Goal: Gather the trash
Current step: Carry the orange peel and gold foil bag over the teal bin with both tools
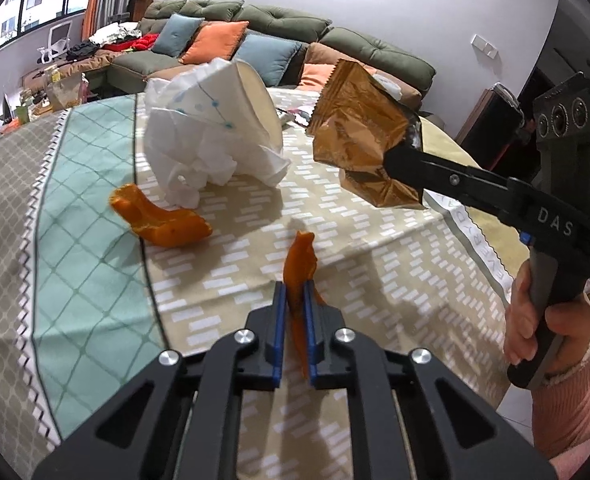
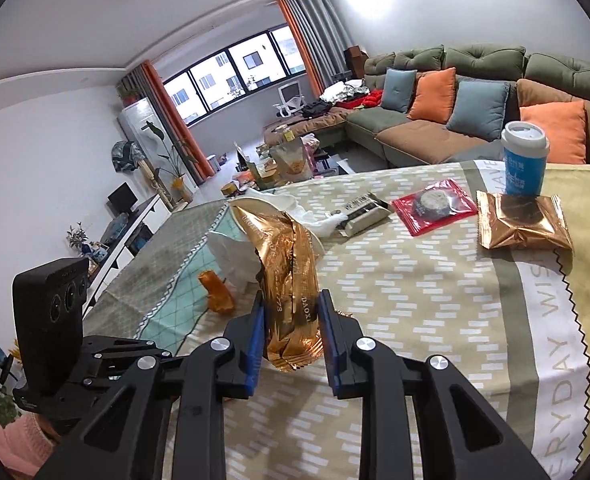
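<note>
The left tool (image 1: 293,300) is clenched on a strip of orange peel (image 1: 300,264), held above the cloth-covered bench (image 1: 375,248). The right tool (image 2: 291,312) grips a crumpled gold snack wrapper (image 2: 291,276) lifted off the bench. A second peel piece (image 1: 159,220) lies beside a tipped paper cup (image 1: 251,108) with crumpled tissue (image 1: 191,152).

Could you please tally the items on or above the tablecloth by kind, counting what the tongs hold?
Orange peel pieces: 2
Gold wrappers: 2
Red packet: 1
Paper cups: 2
Crumpled tissue: 1
Small box: 1
Total: 9
</note>
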`<act>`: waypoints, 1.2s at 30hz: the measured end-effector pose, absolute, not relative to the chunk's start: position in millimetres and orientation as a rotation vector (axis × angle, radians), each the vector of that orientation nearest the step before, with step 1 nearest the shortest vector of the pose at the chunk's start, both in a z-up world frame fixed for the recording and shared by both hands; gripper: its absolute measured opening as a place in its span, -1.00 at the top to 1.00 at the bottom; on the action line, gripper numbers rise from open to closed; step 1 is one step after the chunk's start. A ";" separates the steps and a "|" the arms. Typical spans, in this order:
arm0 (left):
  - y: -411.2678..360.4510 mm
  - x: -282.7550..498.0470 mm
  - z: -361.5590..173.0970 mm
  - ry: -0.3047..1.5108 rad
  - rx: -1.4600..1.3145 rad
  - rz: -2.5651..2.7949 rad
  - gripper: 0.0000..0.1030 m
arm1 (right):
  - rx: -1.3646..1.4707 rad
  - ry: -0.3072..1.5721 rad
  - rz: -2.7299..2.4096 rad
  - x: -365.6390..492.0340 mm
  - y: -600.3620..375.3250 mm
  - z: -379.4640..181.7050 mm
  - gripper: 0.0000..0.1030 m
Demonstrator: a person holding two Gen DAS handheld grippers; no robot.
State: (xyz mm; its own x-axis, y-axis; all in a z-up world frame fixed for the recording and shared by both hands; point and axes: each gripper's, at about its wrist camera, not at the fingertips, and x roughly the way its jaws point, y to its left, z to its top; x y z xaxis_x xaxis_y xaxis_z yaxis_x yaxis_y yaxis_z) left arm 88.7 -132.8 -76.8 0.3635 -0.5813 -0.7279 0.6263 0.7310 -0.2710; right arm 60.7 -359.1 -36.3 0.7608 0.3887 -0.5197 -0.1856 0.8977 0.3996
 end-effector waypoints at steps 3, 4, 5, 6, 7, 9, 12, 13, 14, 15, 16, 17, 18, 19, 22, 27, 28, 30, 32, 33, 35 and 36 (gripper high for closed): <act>-117.4 84.3 -69.9 0.892 0.038 -0.761 0.81 | 0.333 0.627 0.338 59.1 -354.3 -33.1 0.50; -111.3 82.3 -67.8 0.885 0.032 -0.753 0.81 | 0.333 0.625 0.348 58.6 -351.7 -32.2 0.50; -107.5 80.9 -65.7 0.881 0.027 -0.748 0.81 | 0.332 0.623 0.357 58.0 -348.9 -31.4 0.50; -102.2 79.1 -63.6 0.874 0.023 -0.740 0.81 | 0.331 0.623 0.371 57.3 -345.5 -30.3 0.50; -95.3 76.6 -60.9 0.865 0.022 -0.725 0.81 | 0.331 0.620 0.381 57.0 -342.9 -29.3 0.50; -81.8 73.5 -57.0 0.854 0.013 -0.700 0.81 | 0.323 0.613 0.413 55.5 -334.6 -26.9 0.50; -59.2 70.5 -50.4 0.841 -0.025 -0.668 0.81 | 0.311 0.613 0.451 55.2 -322.0 -24.2 0.50; -49.7 69.5 -48.9 0.838 -0.041 -0.654 0.81 | 0.308 0.614 0.476 55.6 -315.3 -23.4 0.50; -41.4 68.7 -47.7 0.834 -0.052 -0.640 0.81 | 0.307 0.614 0.490 56.3 -310.6 -22.9 0.50; -30.8 67.0 -46.1 0.829 -0.068 -0.624 0.81 | 0.305 0.615 0.501 56.5 -306.1 -22.2 0.50; -24.1 67.2 -45.3 0.828 -0.077 -0.615 0.81 | 0.304 0.620 0.528 58.0 -298.5 -22.1 0.50; -16.4 66.0 -44.6 0.826 -0.085 -0.601 0.81 | 0.305 0.623 0.543 58.9 -293.6 -21.8 0.50; -8.6 64.3 -44.1 0.823 -0.093 -0.585 0.81 | 0.303 0.629 0.564 60.6 -286.3 -22.3 0.50; 0.9 62.9 -43.4 0.823 -0.106 -0.568 0.81 | 0.299 0.636 0.582 61.6 -279.3 -23.0 0.50; 21.4 57.5 -41.3 0.812 -0.131 -0.530 0.81 | 0.286 0.658 0.639 66.3 -256.0 -26.5 0.50; 58.4 47.8 -38.0 0.796 -0.168 -0.468 0.81 | 0.259 0.679 0.722 71.7 -219.8 -27.3 0.50; 63.6 46.7 -37.8 0.794 -0.172 -0.460 0.81 | 0.254 0.684 0.743 73.2 -211.9 -26.9 0.50; 77.1 43.5 -36.1 0.789 -0.185 -0.434 0.81 | 0.238 0.691 0.774 76.4 -197.1 -26.0 0.50; 90.1 39.5 -34.2 0.780 -0.199 -0.411 0.81 | 0.230 0.696 0.805 79.4 -186.5 -26.1 0.50; 94.1 38.3 -33.0 0.775 -0.203 -0.401 0.81 | 0.221 0.698 0.820 80.6 -179.1 -25.6 0.50; 105.4 34.4 -29.6 0.762 -0.217 -0.377 0.81 | 0.209 0.700 0.848 82.4 -167.6 -23.7 0.50; 111.9 32.7 -28.0 0.755 -0.225 -0.364 0.81 | 0.204 0.700 0.859 82.9 -163.3 -23.1 0.50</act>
State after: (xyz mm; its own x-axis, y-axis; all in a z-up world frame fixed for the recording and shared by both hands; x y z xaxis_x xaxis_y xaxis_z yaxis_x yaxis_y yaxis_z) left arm 32.7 111.9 -28.0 0.6700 -0.3998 -0.6255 0.2404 0.9140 -0.3267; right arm 82.9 -163.3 -23.1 0.4483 0.7524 -0.4826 -0.6240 0.6500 0.4338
